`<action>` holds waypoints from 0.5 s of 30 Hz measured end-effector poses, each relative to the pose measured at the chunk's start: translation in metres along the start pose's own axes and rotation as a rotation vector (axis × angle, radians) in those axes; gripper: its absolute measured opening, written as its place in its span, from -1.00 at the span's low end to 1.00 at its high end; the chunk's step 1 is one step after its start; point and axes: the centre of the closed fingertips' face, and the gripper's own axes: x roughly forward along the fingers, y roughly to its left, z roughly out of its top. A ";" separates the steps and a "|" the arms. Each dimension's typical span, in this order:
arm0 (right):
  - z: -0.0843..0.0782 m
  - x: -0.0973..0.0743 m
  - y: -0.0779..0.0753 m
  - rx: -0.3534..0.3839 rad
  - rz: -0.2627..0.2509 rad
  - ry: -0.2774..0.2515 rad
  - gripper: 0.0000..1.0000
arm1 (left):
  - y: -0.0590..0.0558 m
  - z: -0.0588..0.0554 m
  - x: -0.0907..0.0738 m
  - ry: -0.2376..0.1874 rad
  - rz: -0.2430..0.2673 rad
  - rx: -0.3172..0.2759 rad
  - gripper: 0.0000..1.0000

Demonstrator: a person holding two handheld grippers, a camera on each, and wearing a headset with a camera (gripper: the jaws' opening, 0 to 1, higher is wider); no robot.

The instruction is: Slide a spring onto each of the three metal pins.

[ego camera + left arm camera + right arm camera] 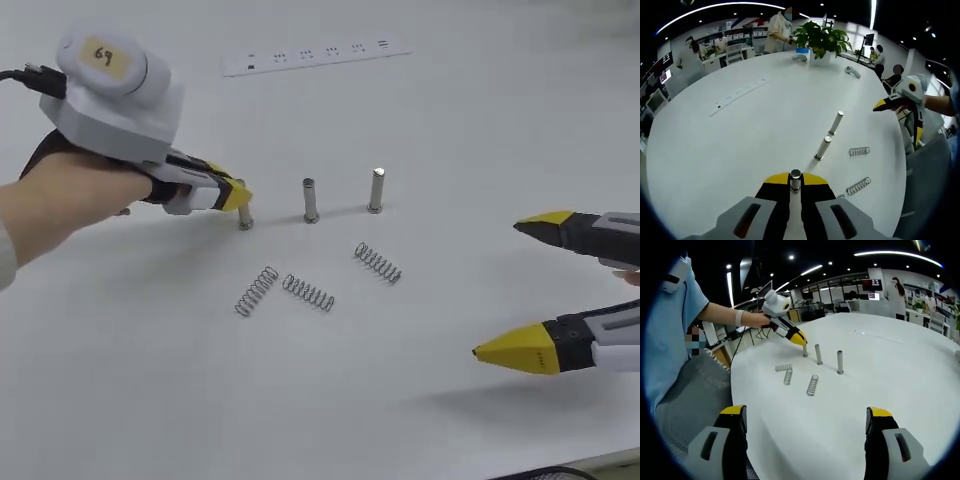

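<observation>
You have one readable mark: a yellow sticker on top of your left tongs, far left, handwritten "69". Printing on the far power strip is too small to read.

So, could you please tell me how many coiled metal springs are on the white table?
3, all lying loose before the upright metal pins: left spring, middle spring, right spring. None seems hidden.

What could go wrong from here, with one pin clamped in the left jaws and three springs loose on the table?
1. The left gripper clamps the end pin near its top, which may block a spring or tip the pin.
2. The springs lie flat and loose; the open right gripper could roll one away.
</observation>
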 end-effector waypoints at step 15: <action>0.000 0.001 0.002 0.002 0.002 -0.004 0.95 | -0.005 -0.003 -0.003 -0.033 0.006 -0.030 -1.00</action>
